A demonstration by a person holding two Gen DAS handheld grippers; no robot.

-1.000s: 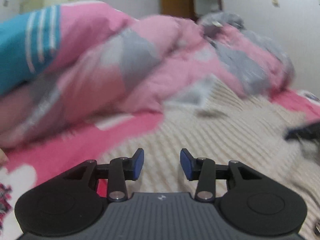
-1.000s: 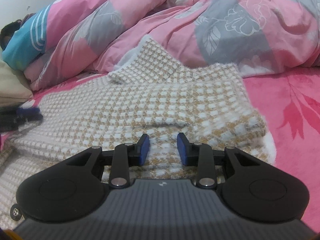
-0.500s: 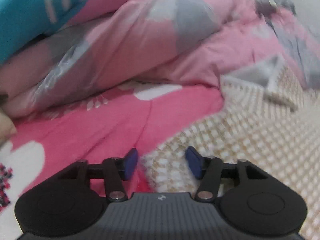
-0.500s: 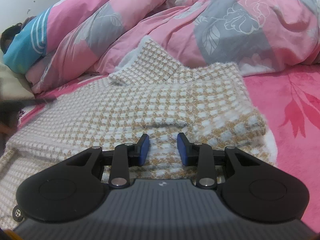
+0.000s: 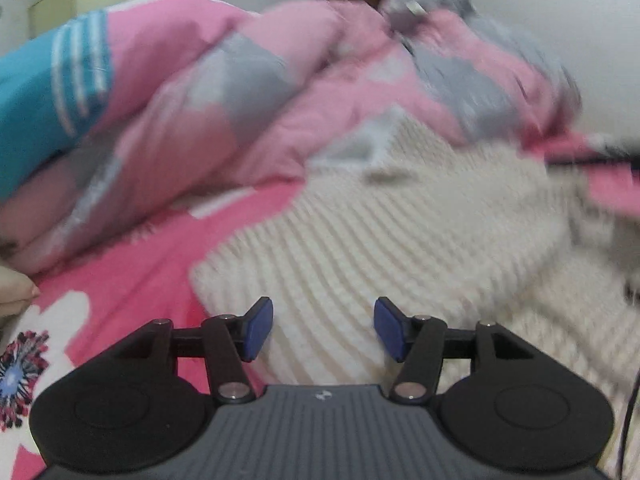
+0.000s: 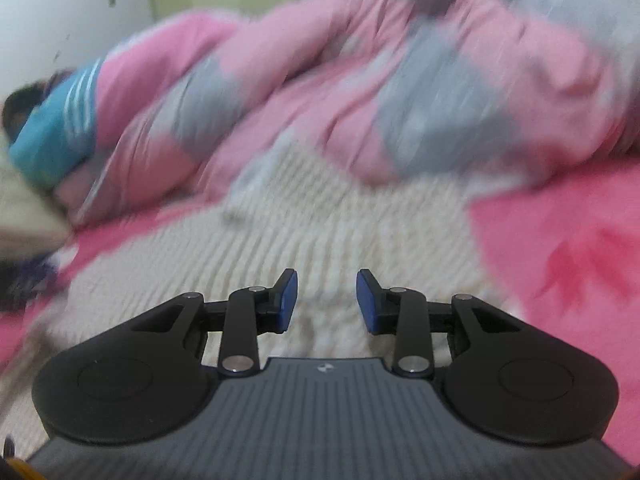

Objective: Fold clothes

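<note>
A cream and tan knitted sweater (image 5: 400, 232) lies spread on the pink bed sheet (image 5: 140, 272). My left gripper (image 5: 323, 328) hovers over its near left corner, open, with nothing between the blue pads. In the right wrist view the same sweater (image 6: 340, 232) stretches ahead. My right gripper (image 6: 327, 300) hangs over its near part, jaws a little apart and empty. Both views are blurred by motion.
A pink and grey duvet (image 5: 240, 100) is heaped behind the sweater, also the duvet (image 6: 320, 100) in the right view. A teal cloth with white stripes (image 5: 32, 100) lies at far left beside a beige pillow (image 6: 20, 216). Bare pink sheet (image 6: 560, 248) lies right of the sweater.
The left gripper swung left over the bare sheet, then back right over the sweater's corner, and its jaws stand wider than a second ago. The right view lifted slightly and blurred.
</note>
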